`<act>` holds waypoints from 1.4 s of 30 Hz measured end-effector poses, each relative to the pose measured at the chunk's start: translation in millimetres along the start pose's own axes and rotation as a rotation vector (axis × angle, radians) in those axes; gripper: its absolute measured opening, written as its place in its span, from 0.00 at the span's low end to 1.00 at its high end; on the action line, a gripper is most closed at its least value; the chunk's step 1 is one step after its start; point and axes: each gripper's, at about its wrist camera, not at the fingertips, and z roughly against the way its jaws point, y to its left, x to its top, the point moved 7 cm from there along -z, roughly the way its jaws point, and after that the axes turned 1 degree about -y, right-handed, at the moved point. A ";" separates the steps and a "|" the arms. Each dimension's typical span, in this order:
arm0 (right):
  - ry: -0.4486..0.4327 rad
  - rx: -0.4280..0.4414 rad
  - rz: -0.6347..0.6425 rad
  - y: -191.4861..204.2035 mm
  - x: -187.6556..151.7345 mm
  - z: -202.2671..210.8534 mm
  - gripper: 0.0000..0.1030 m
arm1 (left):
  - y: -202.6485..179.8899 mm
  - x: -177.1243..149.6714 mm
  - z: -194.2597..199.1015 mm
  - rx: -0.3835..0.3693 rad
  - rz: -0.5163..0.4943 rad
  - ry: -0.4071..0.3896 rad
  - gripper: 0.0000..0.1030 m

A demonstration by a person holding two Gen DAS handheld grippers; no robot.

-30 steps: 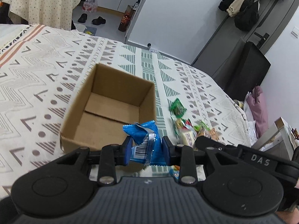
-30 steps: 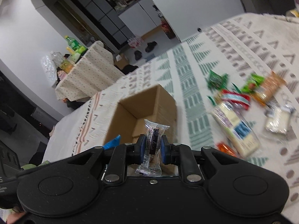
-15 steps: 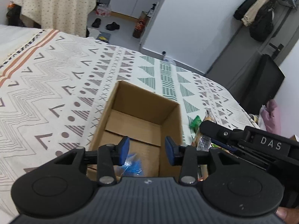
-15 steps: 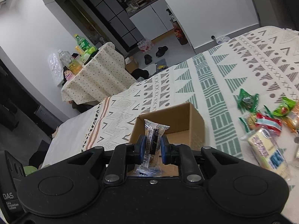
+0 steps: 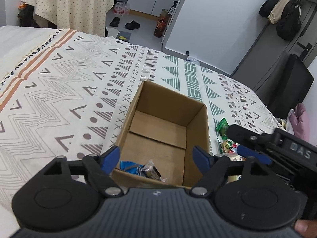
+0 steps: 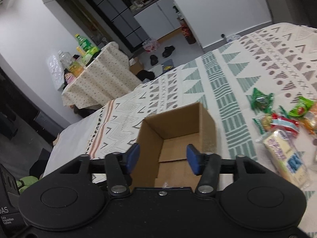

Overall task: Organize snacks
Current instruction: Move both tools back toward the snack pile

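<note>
A: Nearest first. How does the left hand-held gripper (image 5: 156, 158) stand?

B: Spread wide, nothing between its blue pads (image 5: 111, 155). It hangs over the near end of the cardboard box (image 5: 195, 138), which is open at the top.

A: And just below it?

B: On the box floor, against the near wall, lie a blue snack packet (image 5: 128, 166) and a clear-wrapped dark snack (image 5: 151, 171), touching each other. Both sit under the gap of the left tool, a little toward its left finger.

A: The right hand-held gripper (image 6: 162, 158)?

B: Also spread, nothing pinched. It hovers over the same box (image 6: 206, 125) from the near side; a scrap of clear wrapper (image 6: 164, 184) shows just past its body, too little to tell more.

A: Farther out?

B: The box stands on a bed under a patterned bedspread (image 5: 65, 91). To the right of the box, on the spread, lies the loose pile: a green packet (image 6: 260, 100), a red-and-blue wrapped snack (image 6: 283, 124), a pale yellow pack (image 6: 285, 154), another green one (image 6: 300, 109). They lie near the box, not touching it.

A: Beyond the bed?

B: A table with a spotted cloth (image 5: 73, 4), and shoes (image 5: 132, 24) on the floor.
</note>
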 end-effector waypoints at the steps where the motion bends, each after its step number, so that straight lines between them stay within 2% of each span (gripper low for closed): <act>1: -0.005 -0.009 0.003 -3.4 -0.3 4.3 0.62 | -1.6 -1.5 1.9 0.004 0.000 -0.003 0.81; 3: -0.014 -0.031 0.006 -10.2 -0.8 13.5 0.73 | -6.5 -5.0 5.2 0.007 -0.004 -0.006 0.82; 9: -0.043 -0.098 0.029 -29.2 0.3 39.8 0.90 | -26.6 -15.6 14.6 0.010 -0.022 -0.007 0.91; 14: -0.082 -0.115 0.026 -43.5 3.0 61.5 0.99 | -45.2 -22.1 26.7 -0.006 -0.035 -0.029 1.00; 19: -0.111 -0.129 0.022 -61.0 6.5 81.6 1.00 | -62.8 -28.5 34.4 -0.025 -0.041 -0.038 1.00; 30: -0.105 -0.154 0.044 -94.3 8.6 114.3 1.00 | -96.3 -39.5 49.9 -0.024 -0.058 -0.066 1.00; 37: -0.097 -0.164 0.085 -111.0 12.0 131.6 1.00 | -116.8 -52.5 48.3 -0.023 -0.080 -0.042 1.00; 42: -0.101 -0.182 0.069 -124.3 17.0 144.5 1.00 | -134.4 -61.2 45.2 -0.032 -0.093 -0.017 1.00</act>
